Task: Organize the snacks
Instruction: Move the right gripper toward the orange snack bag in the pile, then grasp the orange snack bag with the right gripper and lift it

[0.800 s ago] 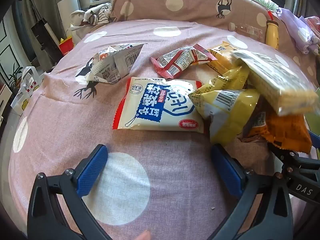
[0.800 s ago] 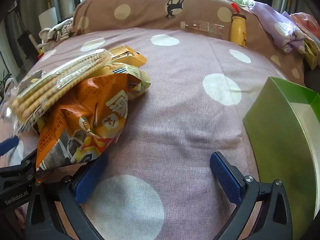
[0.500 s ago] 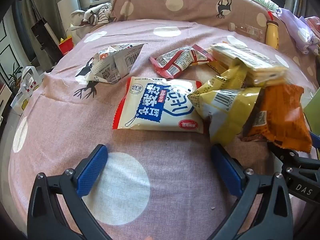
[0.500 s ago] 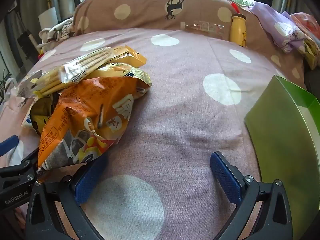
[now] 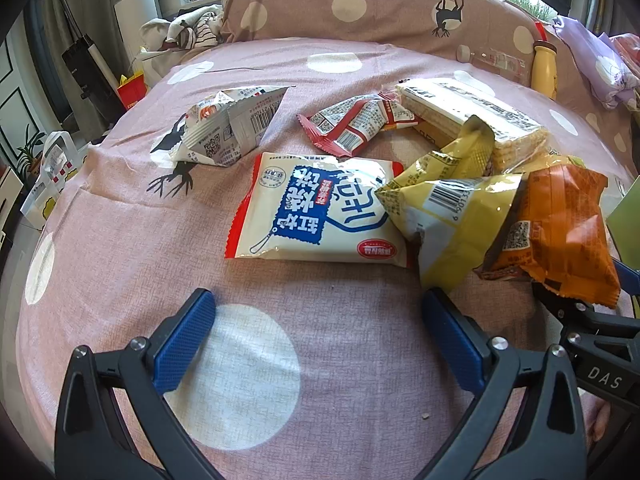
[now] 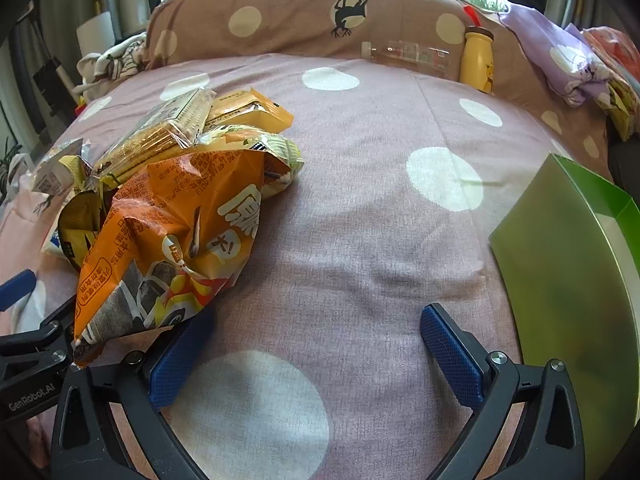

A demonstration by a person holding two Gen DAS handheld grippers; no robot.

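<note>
Crinkled foil and plastic make up the pile — an orange crisp bag [image 6: 168, 240], a yellow barcode-printed packet [image 5: 452, 220], a clear-wrapped block of wafer biscuits [image 5: 472, 116], a white noodle pack with blue lettering [image 5: 320, 208], a red-and-white sachet [image 5: 352, 120] and a white crumpled pouch [image 5: 228, 128], all loose on the pink dotted bedspread [image 6: 360, 240]. Nothing is in the green cardboard box [image 6: 568, 280] that I can see, so the sorting seems barely begun. Both tools hang empty, jaws spread wide: the left gripper [image 5: 316, 340] just short of the noodle pack, the right gripper [image 6: 316, 352] with the orange bag's corner lying over its left finger, the box close on its right. The next move likely calls for reaching forward onto one packet — the orange bag is nearest — and closing gently.
</note>
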